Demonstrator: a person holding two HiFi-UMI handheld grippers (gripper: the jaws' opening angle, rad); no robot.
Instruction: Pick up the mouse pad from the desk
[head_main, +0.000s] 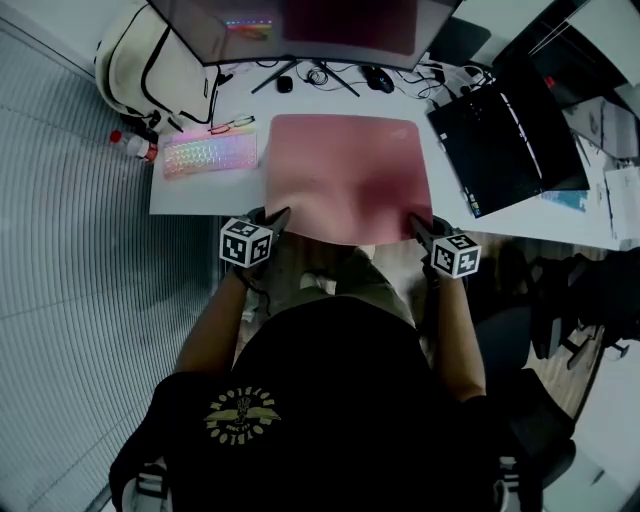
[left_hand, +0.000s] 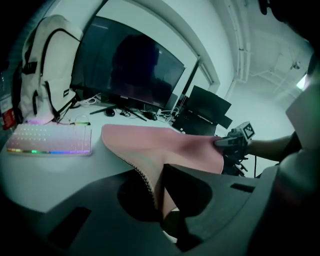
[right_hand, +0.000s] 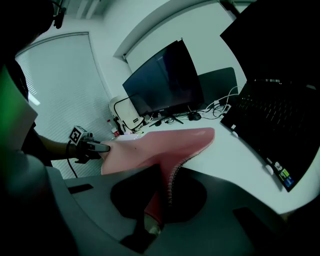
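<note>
The pink mouse pad (head_main: 345, 170) is raised at its near edge above the white desk (head_main: 200, 192), while its far edge still rests near the monitor. My left gripper (head_main: 277, 218) is shut on the pad's near left corner. My right gripper (head_main: 418, 224) is shut on the near right corner. In the left gripper view the mouse pad (left_hand: 160, 142) runs up from between the jaws, and the right gripper (left_hand: 225, 142) shows pinching the far corner. In the right gripper view the mouse pad (right_hand: 165, 145) sags between the jaws and the left gripper (right_hand: 102, 148).
A lit keyboard (head_main: 210, 153) lies left of the pad, with a white backpack (head_main: 150, 60) and a bottle (head_main: 135, 146) beyond it. A monitor (head_main: 300, 25) stands at the back with cables and a mouse (head_main: 378, 78). A black laptop (head_main: 505, 145) lies to the right.
</note>
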